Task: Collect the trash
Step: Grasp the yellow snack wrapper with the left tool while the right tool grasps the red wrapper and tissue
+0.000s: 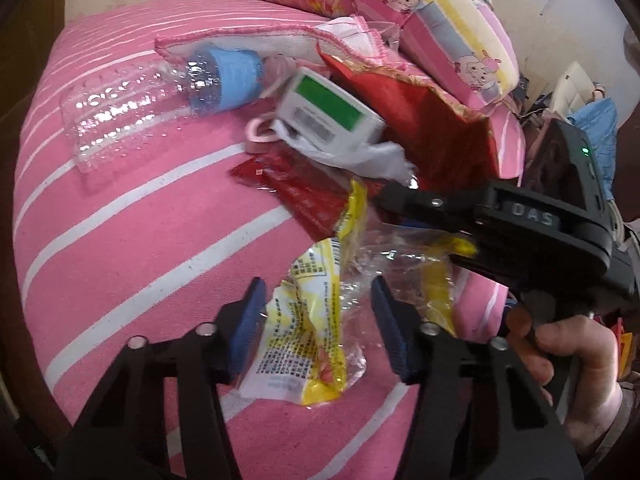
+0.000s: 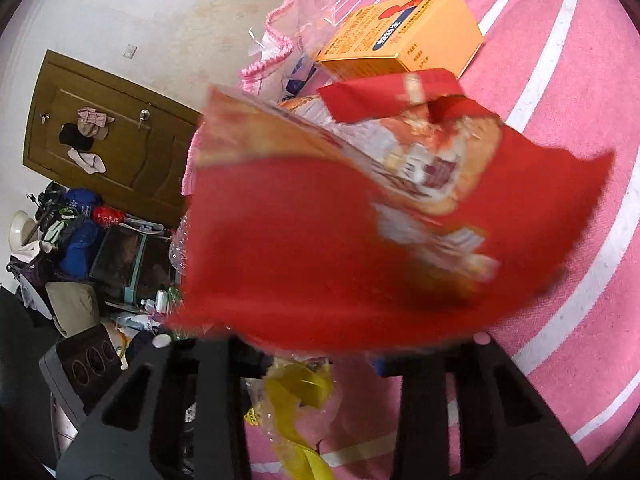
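Left gripper: jaws wide, blue pads either side of yellow-white wrapper lying on pink striped bedsheet, not clamped. Right gripper enters from right w/ jaws narrowed over clear-yellow plastic; in right wrist view a red snack bag sits across its fingers, hiding the tips, so grip on it can't be told. Beyond: clear bottle w/ blue label, white-green box, orange box, cartoon pillow
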`<control>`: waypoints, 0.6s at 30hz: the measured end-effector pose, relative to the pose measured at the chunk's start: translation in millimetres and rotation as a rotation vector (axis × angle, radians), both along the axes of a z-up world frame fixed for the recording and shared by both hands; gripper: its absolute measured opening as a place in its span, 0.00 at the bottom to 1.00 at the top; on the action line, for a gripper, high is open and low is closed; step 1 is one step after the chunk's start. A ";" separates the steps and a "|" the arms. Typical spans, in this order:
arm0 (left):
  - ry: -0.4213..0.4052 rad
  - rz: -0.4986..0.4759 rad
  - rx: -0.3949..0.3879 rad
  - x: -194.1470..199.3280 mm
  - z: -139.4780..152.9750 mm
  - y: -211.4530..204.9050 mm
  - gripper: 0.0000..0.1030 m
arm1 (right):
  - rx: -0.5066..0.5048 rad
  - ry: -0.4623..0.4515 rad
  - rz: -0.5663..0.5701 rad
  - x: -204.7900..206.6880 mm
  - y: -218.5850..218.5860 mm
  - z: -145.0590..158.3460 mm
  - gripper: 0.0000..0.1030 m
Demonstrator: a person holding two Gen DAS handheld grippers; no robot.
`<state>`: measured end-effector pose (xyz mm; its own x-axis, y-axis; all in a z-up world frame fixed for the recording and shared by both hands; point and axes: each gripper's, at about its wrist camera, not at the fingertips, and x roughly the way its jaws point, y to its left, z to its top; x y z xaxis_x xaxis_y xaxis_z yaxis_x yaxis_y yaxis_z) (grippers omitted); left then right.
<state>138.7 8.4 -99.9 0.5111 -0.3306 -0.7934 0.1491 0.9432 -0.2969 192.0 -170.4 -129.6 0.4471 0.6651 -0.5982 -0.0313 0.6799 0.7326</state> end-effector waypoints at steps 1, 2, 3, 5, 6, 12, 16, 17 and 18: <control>-0.002 -0.005 -0.003 0.1 1.1 -1.0 0.43 | 0.001 -0.004 0.003 -0.1 0.7 -0.5 0.27; -0.004 -0.010 -0.008 -2.6 1.7 -0.3 0.37 | 0.003 -0.012 0.009 -0.7 1.7 0.4 0.21; -0.004 -0.013 -0.012 -2.7 2.5 -1.1 0.22 | -0.009 -0.030 0.014 -2.0 3.5 4.1 0.18; -0.001 -0.004 -0.012 -3.5 4.1 0.8 0.15 | -0.057 -0.084 0.023 -7.1 6.8 15.9 0.14; -0.001 0.001 -0.023 -4.2 4.9 2.2 0.12 | -0.074 -0.105 0.027 -8.5 8.8 20.2 0.12; -0.026 0.032 -0.090 -17.7 15.0 9.4 0.08 | -0.266 -0.308 0.044 -30.9 26.8 56.2 0.09; -0.040 0.043 -0.104 -27.7 21.7 7.5 0.06 | -0.369 -0.435 0.026 -47.7 35.8 74.8 0.06; -0.041 0.047 -0.108 -30.4 22.2 8.8 0.06 | -0.394 -0.461 0.019 -48.2 38.8 79.7 0.06; -0.042 0.054 -0.116 -33.6 23.4 9.3 0.06 | -0.419 -0.494 0.008 -53.1 39.5 84.0 0.06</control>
<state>105.1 17.7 -76.5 0.5625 -0.3902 -0.7289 0.1135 0.9097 -0.3994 138.9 -130.9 -45.6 0.7323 0.4240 -0.5328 -0.3029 0.9036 0.3028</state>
